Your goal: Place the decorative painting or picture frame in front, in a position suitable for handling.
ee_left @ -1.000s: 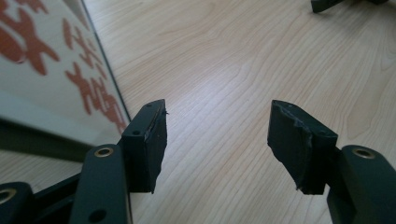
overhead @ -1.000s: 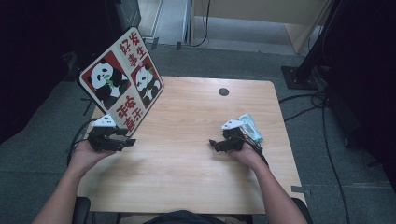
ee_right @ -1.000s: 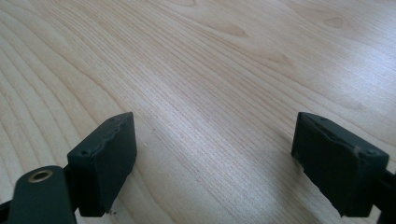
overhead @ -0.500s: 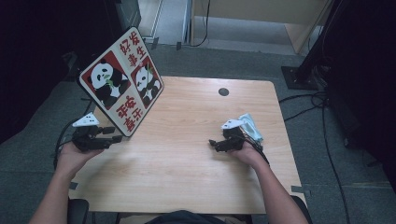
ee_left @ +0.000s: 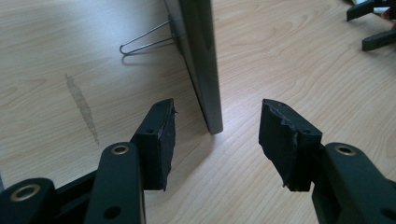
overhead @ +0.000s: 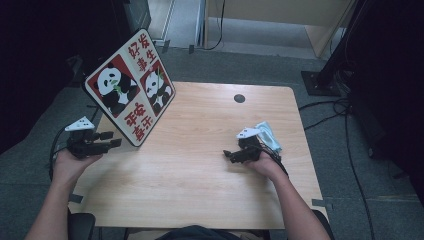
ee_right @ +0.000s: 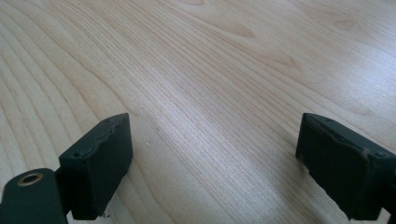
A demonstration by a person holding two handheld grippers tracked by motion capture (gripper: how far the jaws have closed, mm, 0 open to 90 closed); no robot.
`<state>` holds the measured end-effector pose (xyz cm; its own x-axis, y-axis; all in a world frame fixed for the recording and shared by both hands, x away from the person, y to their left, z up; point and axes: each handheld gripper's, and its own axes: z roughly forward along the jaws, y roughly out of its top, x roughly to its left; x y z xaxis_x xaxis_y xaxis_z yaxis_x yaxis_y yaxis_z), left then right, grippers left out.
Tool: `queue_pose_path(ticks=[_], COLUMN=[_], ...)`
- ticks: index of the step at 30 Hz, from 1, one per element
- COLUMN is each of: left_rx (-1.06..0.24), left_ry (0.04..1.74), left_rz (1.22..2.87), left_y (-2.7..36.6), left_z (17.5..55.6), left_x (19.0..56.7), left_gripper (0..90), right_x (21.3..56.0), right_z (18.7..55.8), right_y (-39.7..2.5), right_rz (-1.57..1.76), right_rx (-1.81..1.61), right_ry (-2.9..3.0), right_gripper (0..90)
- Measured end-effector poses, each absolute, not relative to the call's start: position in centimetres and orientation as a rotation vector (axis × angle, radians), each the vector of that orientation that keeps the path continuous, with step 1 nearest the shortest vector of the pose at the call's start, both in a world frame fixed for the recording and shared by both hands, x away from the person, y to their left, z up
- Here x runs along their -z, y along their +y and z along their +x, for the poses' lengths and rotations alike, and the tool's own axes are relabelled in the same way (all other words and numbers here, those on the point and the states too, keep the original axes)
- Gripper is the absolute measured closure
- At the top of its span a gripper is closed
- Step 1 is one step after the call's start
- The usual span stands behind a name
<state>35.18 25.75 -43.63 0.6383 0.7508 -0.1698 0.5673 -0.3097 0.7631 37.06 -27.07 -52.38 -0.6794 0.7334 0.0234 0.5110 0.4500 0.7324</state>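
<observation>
The light wooden table [overhead: 200, 200] has a small black round cap [overhead: 239, 98] set into its top near the middle of the far edge, a crumpled blue and white packet [overhead: 267, 136] lying toward its right edge, and a long greyish smear [ee_left: 83, 107] on its grain. Grey carpet [overhead: 350, 200] lies all around the table, with black cables [overhead: 345, 107] running over it just off the table's right side and a black stand foot [overhead: 317, 80] off the table's far right corner. Beyond the table's far edge stands pale wooden furniture [overhead: 280, 12].
</observation>
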Motion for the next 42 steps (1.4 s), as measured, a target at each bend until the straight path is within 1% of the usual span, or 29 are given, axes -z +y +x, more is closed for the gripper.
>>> queue_pose_path(ticks=[15,20,25,27,29,31,32,33,35,36,38,42], left_rx=[-0.313,-0.331,-0.352,-0.343,-0.326,-0.324,-0.325,-0.332,-0.333,-0.332,-0.355,-0.376], left_ry=[1.044,1.034,1.041,1.040,1.069,1.075,1.076,1.077,1.071,1.071,1.071,1.085], left_rz=[1.924,1.893,1.881,1.870,1.824,1.803,1.784,1.776,1.772,1.770,1.788,1.796], left_y=[25.8,25.3,24.7,24.6,24.5,24.5,24.6,24.6,24.6,24.6,24.5,24.4], left_z=[37.4,38.2,39.2,39.4,39.8,39.9,40.1,40.1,40.1,40.1,40.0,39.9], left_x=[41.8,40.7,39.7,39.6,39.3,39.3,39.2,39.2,39.2,39.2,39.2,39.1], left_gripper=[44.9,44.2,46.0,48.9,56.0,56.3,61.7,61.8,66.4,66.6,72.2,74.2], right_x=[52.4,52.4,52.4,52.4,52.4,52.4,52.4,52.4,52.4,52.4,52.4,52.4], right_z=[37.0,37.0,37.0,37.0,37.0,37.0,36.9,36.9,36.9,36.9,36.9,36.9], right_y=[-27.1,-27.0,-27.0,-27.0,-27.0,-26.9,-26.8,-26.8,-26.8,-26.8,-26.8,-27.0], right_rz=[1.069,1.069,1.069,1.068,1.072,1.079,1.093,1.094,1.098,1.102,1.108,1.104], right_rx=[-1.061,-1.062,-1.062,-1.061,-1.060,-1.057,-1.050,-1.049,-1.046,-1.045,-1.042,-1.039], right_ry=[2.405,2.405,2.404,2.405,2.403,2.399,2.393,2.393,2.390,2.388,2.385,2.394], right_gripper=[10.8,10.8,10.7,10.4,10.1,9.7,8.6,8.5,7.5,7.2,7.0,7.0])
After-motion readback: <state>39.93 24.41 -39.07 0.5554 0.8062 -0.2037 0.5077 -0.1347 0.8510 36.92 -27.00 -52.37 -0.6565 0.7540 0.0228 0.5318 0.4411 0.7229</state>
